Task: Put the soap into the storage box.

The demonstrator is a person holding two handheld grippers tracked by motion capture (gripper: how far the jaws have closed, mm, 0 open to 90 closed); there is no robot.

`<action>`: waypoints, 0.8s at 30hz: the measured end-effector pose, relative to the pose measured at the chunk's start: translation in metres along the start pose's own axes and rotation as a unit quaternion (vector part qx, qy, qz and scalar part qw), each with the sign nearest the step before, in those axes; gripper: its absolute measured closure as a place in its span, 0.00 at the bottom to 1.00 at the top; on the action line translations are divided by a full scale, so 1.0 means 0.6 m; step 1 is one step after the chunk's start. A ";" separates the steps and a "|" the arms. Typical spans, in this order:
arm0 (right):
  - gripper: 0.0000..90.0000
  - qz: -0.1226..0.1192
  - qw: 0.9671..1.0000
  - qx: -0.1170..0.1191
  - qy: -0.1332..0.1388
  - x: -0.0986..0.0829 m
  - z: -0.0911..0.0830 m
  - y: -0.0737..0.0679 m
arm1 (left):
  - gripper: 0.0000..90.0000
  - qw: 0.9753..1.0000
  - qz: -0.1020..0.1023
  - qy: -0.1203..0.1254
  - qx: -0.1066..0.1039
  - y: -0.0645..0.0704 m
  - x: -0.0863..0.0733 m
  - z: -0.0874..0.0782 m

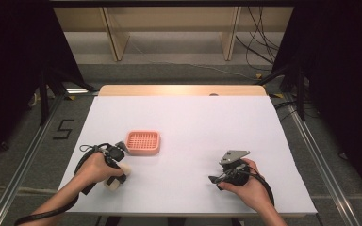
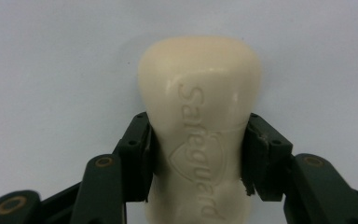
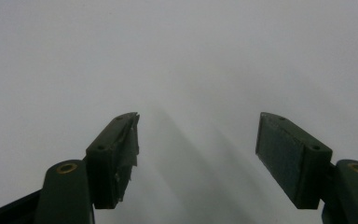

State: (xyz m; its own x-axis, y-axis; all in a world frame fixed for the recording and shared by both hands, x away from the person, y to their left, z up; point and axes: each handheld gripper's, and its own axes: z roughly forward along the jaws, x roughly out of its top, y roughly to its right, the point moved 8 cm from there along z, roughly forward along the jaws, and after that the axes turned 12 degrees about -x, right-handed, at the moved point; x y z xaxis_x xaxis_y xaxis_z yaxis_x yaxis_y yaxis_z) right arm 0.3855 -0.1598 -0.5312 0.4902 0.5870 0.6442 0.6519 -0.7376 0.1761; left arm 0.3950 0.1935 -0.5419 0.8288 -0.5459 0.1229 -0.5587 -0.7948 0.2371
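As our left gripper (image 2: 198, 154) clamps the soap bar (image 2: 199, 116) at seven o'clock, our right gripper (image 3: 196, 154) idles agape at five; next, we judge, comes lifting it toward the pink dish (image 1: 143, 142) at ten.

soap bar (image 1: 115, 181) before basket (image 1: 143, 142), on table (image 1: 193, 122)

A lab recording bay. Black curtains (image 1: 9, 70) flank the white-covered wooden bench (image 1: 188, 117). Loose black cables (image 1: 259, 52) trail over the grey carpet floor (image 1: 169, 70) beyond its far edge.
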 end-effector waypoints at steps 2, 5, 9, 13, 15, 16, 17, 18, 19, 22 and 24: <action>0.34 0.000 1.000 0.001 0.002 0.001 0.000 -0.001 | 0.54 1.000 0.015 -0.001 -0.004 0.002 -0.002 0.001; 0.34 0.001 1.000 0.001 0.002 0.001 0.001 0.000 | 0.54 0.999 0.038 -0.014 -0.006 0.002 -0.005 -0.001; 0.34 0.001 1.000 0.001 0.000 0.000 0.000 0.000 | 0.55 0.998 0.053 -0.023 -0.012 0.005 -0.008 -0.004; 0.34 0.001 1.000 0.001 0.001 0.000 0.001 0.000 | 0.55 0.997 0.073 -0.019 -0.012 0.002 -0.009 -0.010; 0.34 0.002 1.000 0.000 0.003 0.000 0.001 0.001 | 0.55 0.995 0.098 -0.017 -0.005 -0.003 -0.007 -0.014; 0.34 0.001 1.000 0.000 0.001 0.000 0.001 0.001 | 0.55 0.995 0.103 -0.014 -0.004 -0.003 -0.007 -0.015; 0.34 0.001 1.000 0.000 0.002 0.000 0.001 0.001 | 0.55 0.993 0.114 -0.021 -0.001 -0.005 -0.008 -0.019; 0.34 0.002 1.000 0.000 0.002 0.000 0.001 0.000 | 0.55 0.993 0.118 -0.019 0.000 -0.004 -0.008 -0.020; 0.34 0.001 1.000 0.000 0.002 0.000 0.001 0.000 | 0.55 0.992 0.123 -0.018 -0.001 -0.004 -0.009 -0.022; 0.34 0.001 1.000 0.000 0.002 0.001 0.001 0.001 | 0.55 0.991 0.136 -0.003 -0.003 -0.003 -0.007 -0.027; 0.34 -0.002 1.000 0.002 -0.004 0.000 -0.001 0.002 | 0.55 0.990 0.144 -0.005 -0.001 -0.003 -0.007 -0.032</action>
State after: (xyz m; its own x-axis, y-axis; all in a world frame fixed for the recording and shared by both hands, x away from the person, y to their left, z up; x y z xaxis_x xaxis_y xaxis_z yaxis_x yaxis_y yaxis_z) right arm 0.3857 -0.1609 -0.5305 0.4925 0.5918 0.6381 0.6556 -0.7345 0.1752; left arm 0.3931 0.2024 -0.5246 0.6353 -0.7522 0.1749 -0.7712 -0.6060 0.1949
